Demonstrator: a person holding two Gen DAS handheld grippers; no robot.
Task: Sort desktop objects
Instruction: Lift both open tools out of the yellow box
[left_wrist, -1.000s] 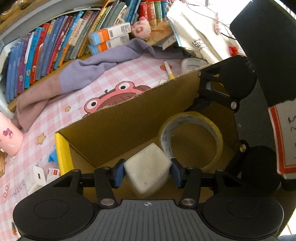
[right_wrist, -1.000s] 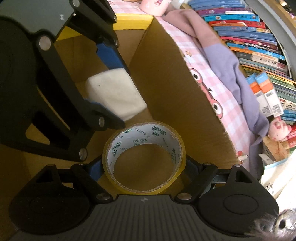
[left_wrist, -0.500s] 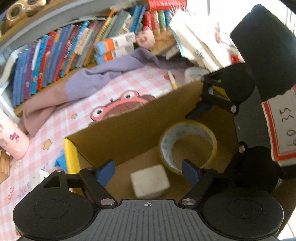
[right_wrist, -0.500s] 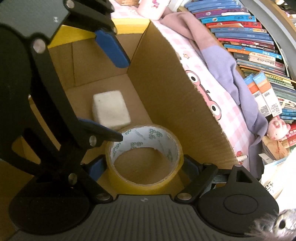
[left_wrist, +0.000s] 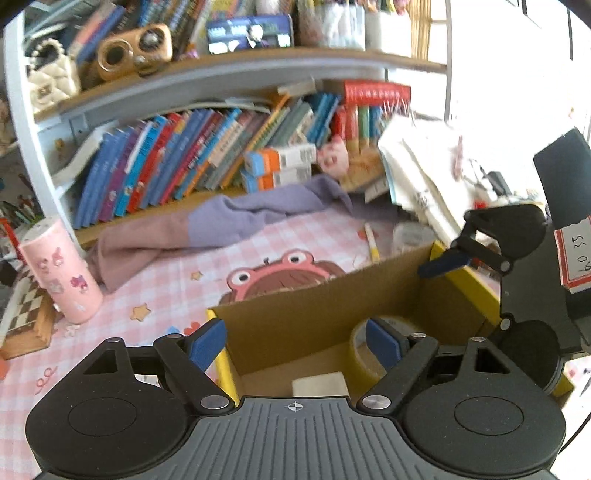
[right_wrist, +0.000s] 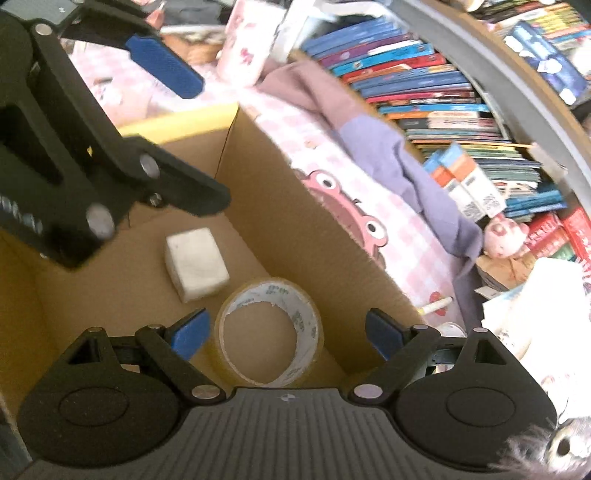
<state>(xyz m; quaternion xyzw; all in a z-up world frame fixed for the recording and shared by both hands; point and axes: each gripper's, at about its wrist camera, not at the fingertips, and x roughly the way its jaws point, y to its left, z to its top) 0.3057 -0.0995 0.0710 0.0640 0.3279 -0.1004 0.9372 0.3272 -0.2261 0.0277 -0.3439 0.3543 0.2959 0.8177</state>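
Observation:
A cardboard box with yellow flaps sits on the pink checked desk mat. On its floor lie a white cube eraser and a roll of yellow tape; both also show in the left wrist view, the eraser and the tape. My left gripper is open and empty above the box. My right gripper is open, raised above the tape and apart from it. The left gripper also shows in the right wrist view.
A pink cup stands left of the box. A purple and pink cloth lies behind it, before a shelf of books. A yellow pen and a pink pig toy lie behind the box. Papers pile at right.
My left gripper opened and dropped the eraser into the box, then rose. My right gripper opened, let go of the tape roll on the box floor and lifted.

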